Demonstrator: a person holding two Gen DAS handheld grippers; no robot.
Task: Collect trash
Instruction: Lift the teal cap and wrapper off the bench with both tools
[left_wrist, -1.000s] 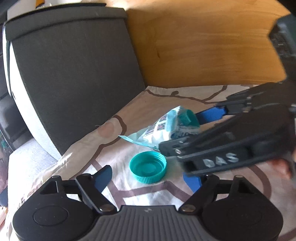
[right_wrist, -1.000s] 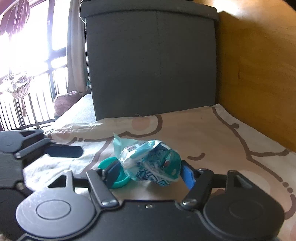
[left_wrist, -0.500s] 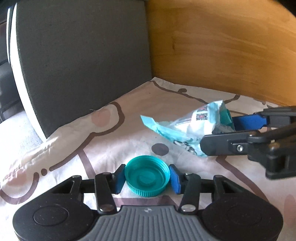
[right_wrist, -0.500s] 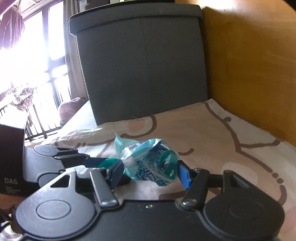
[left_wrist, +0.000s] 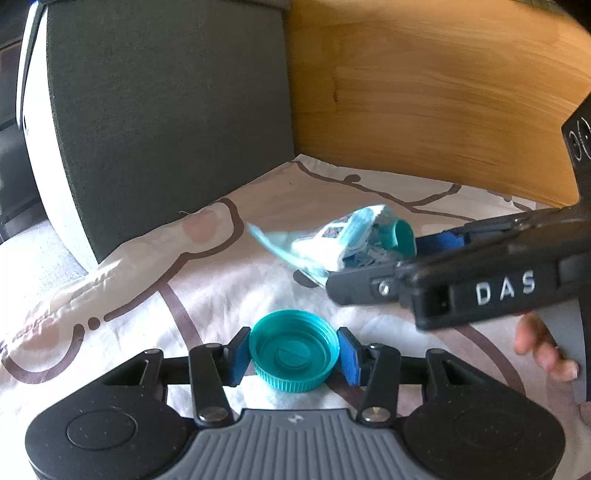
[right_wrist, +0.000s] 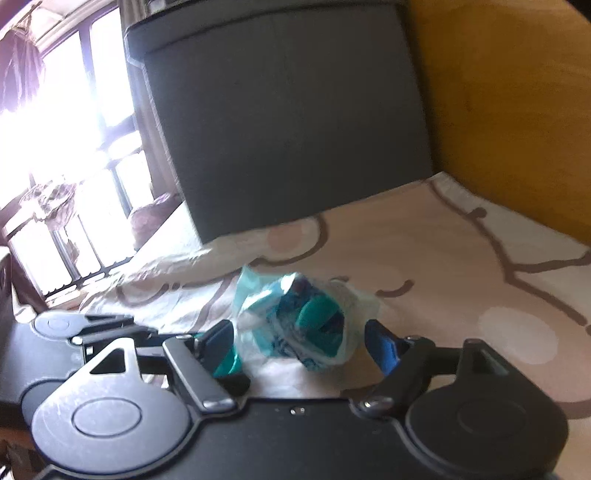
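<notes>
While my left gripper (left_wrist: 293, 354) clamps its blue pads (left_wrist: 349, 356) against both sides of the teal bottle cap (left_wrist: 293, 355), I can see the cap sitting open side up between them, low over the printed bedsheet (left_wrist: 155, 295); whether it touches the sheet I cannot tell. My right gripper (right_wrist: 299, 339) reaches in from the right side of the left wrist view, its black body lettered DAS, with a few fingers of the person's right hand (left_wrist: 543, 350) showing beneath it. From its own camera, its fingers (right_wrist: 382, 343) bracket a crumpled light-blue plastic wrapper (right_wrist: 295, 321) with a second teal cap (right_wrist: 317, 314) bundled inside. The left finger presses against the wrapper, while a narrow sliver of sheet shows between the wrapper and the right pad, so I cannot tell whether the grip is firm. This view is blurred.

The wrapper bundle lies beyond the gripped cap and to its right, well apart from it. The sheet is cream with brown cartoon outlines and pale pink spots. A dark grey upholstered block (left_wrist: 166, 110) stands at the sheet's far edge, next to a wooden panel (left_wrist: 424, 92). A bright barred window (right_wrist: 62, 147) fills the left of the right wrist view.
</notes>
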